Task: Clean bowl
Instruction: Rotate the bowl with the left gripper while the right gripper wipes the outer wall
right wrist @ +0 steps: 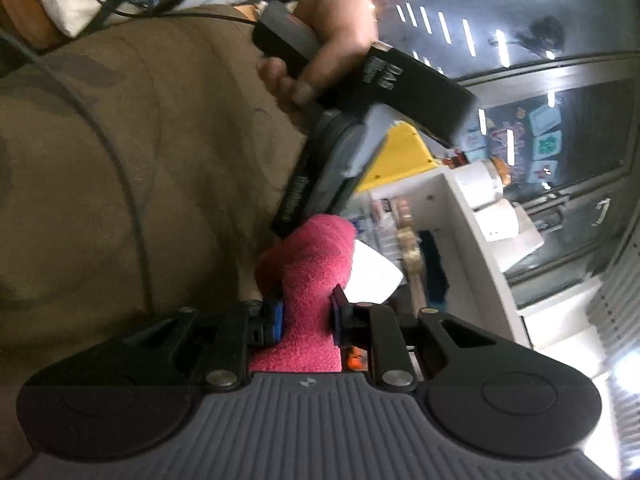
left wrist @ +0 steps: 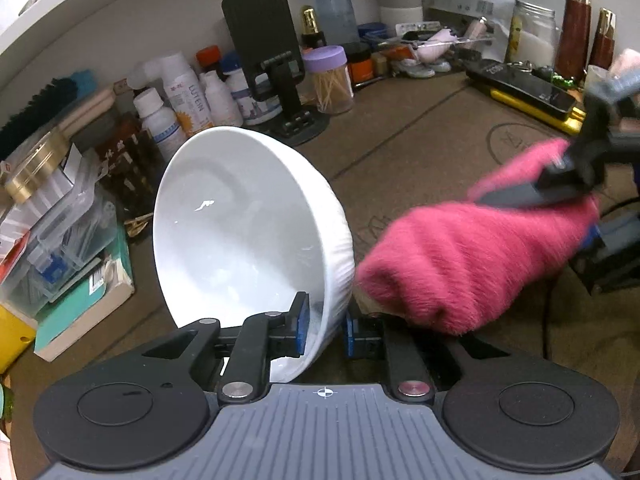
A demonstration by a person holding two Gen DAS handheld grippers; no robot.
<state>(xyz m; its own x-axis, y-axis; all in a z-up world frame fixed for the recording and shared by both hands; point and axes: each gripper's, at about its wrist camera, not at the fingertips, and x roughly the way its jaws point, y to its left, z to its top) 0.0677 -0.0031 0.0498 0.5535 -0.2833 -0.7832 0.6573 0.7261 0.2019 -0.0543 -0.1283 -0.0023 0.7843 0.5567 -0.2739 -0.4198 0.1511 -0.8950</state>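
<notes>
The one white bowl point(left wrist: 248, 236) is tipped on its side, its wall pinched between the narrow jaws of the left gripper point(left wrist: 324, 328), mouth turned to that claw's left. The one pink cloth point(left wrist: 472, 252), clamped in the right gripper point(right wrist: 307, 316), hangs just right of the bowl's outer wall, close to touching.
</notes>
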